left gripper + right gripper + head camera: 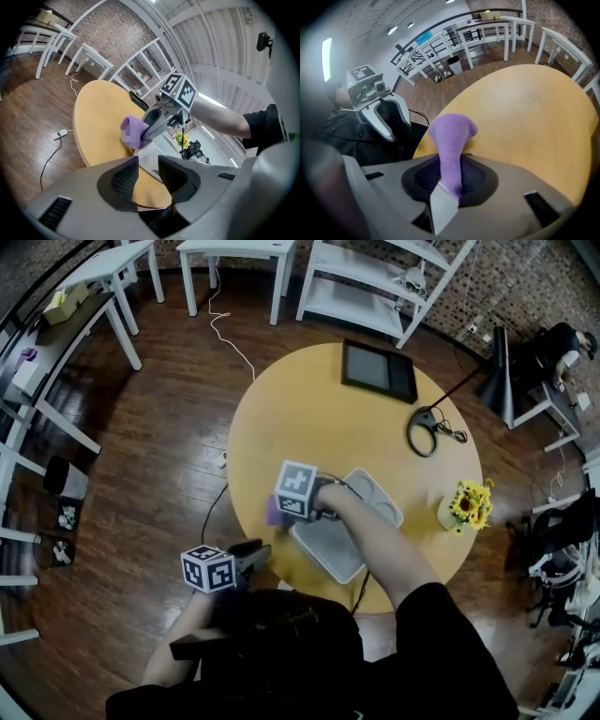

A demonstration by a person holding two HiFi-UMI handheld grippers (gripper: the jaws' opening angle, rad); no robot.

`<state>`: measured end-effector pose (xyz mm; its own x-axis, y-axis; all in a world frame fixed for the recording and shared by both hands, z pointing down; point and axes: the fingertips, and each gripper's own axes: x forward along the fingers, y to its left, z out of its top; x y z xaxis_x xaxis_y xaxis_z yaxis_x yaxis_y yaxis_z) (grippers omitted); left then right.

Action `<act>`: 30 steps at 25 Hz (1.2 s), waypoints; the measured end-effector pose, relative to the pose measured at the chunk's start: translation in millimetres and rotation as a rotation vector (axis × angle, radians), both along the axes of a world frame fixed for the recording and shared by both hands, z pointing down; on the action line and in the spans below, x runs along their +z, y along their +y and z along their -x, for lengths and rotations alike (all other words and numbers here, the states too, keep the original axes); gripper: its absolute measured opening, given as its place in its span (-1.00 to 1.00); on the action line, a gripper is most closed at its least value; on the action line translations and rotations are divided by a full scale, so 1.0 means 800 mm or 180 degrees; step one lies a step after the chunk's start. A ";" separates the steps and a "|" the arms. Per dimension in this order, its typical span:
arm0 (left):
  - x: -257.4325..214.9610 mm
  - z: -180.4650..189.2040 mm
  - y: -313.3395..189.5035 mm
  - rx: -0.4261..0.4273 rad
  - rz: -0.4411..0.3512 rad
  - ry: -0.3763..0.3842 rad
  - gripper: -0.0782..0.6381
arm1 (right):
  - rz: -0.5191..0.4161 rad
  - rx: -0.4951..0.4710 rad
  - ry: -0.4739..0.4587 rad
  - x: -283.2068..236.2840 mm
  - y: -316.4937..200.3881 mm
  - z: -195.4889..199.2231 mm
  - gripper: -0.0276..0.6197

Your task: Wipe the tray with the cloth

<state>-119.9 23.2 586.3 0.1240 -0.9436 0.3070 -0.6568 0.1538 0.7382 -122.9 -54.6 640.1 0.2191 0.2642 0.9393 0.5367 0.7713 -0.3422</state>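
Note:
A pale grey compartment tray (pixel 330 557) lies on the round yellow table (pixel 309 418), near its front edge. My right gripper (pixel 284 515) is shut on a purple cloth (pixel 272 512) and hovers at the tray's left corner; my forearm hides the tray's middle. In the right gripper view the cloth (pixel 451 140) stands up bunched between the pads of that gripper (pixel 450 177). My left gripper (pixel 259 552) hangs off the table by my body, open and empty. Seen from the left gripper (pixel 148 176), the cloth (pixel 132 132) is ahead, over the table edge.
A black tablet (pixel 379 369) and a looped black cable (pixel 427 432) lie on the far side of the table. A vase of yellow flowers (pixel 467 505) stands at the right edge. White tables and shelves (pixel 375 287) ring the wooden floor, where a cord (pixel 230 334) trails.

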 end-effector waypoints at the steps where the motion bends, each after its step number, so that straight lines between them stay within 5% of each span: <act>1: 0.000 0.004 0.003 0.0001 -0.0009 0.0016 -0.43 | -0.0021 -0.0024 -0.0005 -0.001 0.004 0.000 -0.63; 8: -0.001 0.036 0.025 -0.0025 -0.0057 0.0077 -0.43 | -0.0121 -0.0037 -0.0062 -0.001 0.026 -0.003 -0.63; 14: -0.002 0.070 0.048 -0.0193 -0.0094 0.0126 -0.43 | 0.0120 0.0039 0.0024 -0.001 0.055 -0.010 -0.63; 22: -0.015 0.109 0.054 -0.0164 -0.0158 0.0124 -0.43 | 0.1211 0.1158 -0.0222 -0.040 0.082 0.024 -0.63; 30: -0.026 0.127 0.023 0.0044 -0.0291 0.0177 -0.43 | 0.1345 0.2329 -0.1204 -0.100 -0.018 0.043 -0.62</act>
